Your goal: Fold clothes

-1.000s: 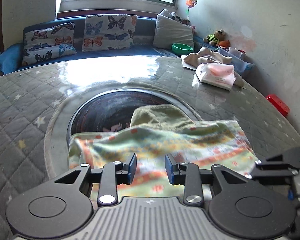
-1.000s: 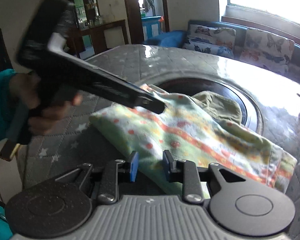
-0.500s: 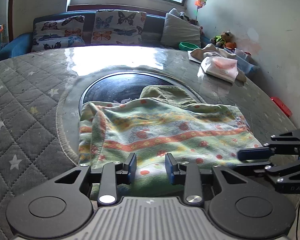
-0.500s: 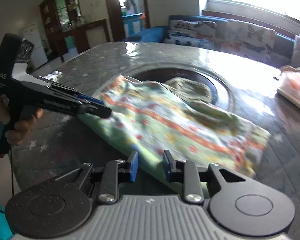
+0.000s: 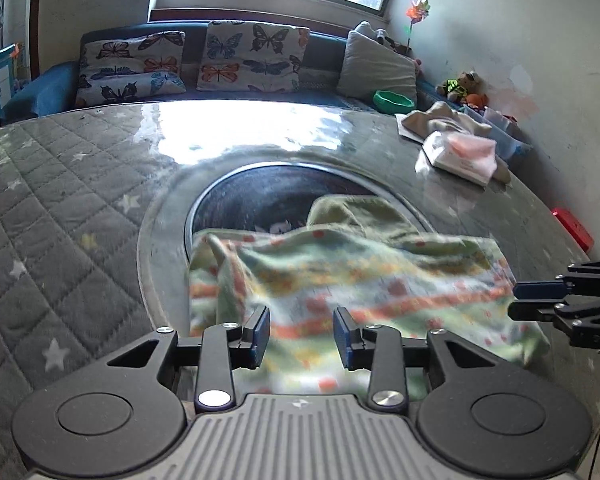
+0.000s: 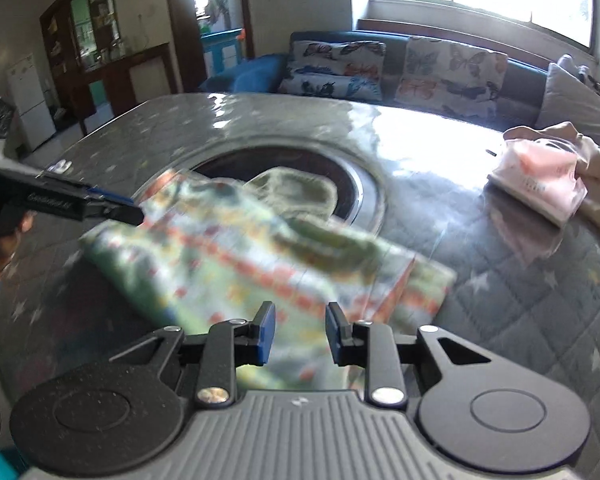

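Left wrist view: the left gripper [image 5: 300, 330], jaws opening and pinching nothing, hangs over the near edge of the flowered cloth [image 5: 340, 280] on the quilted table [image 5: 60, 208]. The right gripper [image 5: 516, 302] sits at the cloth's right edge.

Right wrist view: the right gripper's narrow jaws hold nothing above the cloth [image 6: 240, 264]; folded clothes [image 6: 540, 176] lie toward the far right edge.

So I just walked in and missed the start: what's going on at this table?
A person is folding laundry with a hand-held claw in each hand. A green flowered cloth lies on the quilted table, partly over its round dark centre. The left claw and the right claw both hover at the cloth's near edge, neither gripping it; the left one's jaws are opening. A pile of pink and beige clothes sits at the far side.
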Motion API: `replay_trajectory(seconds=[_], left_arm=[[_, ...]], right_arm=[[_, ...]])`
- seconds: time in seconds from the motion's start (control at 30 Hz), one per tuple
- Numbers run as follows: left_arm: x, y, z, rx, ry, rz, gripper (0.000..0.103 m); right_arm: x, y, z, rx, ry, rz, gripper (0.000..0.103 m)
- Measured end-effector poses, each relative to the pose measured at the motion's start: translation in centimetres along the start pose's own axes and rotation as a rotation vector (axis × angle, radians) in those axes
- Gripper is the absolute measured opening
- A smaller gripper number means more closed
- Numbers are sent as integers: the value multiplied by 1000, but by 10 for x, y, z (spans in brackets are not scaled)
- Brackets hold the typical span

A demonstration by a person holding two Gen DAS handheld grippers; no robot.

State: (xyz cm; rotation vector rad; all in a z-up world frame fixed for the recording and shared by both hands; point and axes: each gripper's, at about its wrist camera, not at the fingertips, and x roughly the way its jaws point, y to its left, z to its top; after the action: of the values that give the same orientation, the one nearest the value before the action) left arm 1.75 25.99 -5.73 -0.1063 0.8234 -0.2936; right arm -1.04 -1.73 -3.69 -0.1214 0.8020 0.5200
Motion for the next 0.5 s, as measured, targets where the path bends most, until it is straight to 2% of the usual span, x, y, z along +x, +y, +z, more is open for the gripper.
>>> replay_trajectory(seconds=[0.2, 0.5], left_arm=[[29, 9, 19, -17, 29, 19, 38], [44, 24, 25, -57, 37, 29, 38]], right_arm=[[33, -11, 21, 25, 3, -25, 26], [54, -26, 22, 71, 4, -67, 27]])
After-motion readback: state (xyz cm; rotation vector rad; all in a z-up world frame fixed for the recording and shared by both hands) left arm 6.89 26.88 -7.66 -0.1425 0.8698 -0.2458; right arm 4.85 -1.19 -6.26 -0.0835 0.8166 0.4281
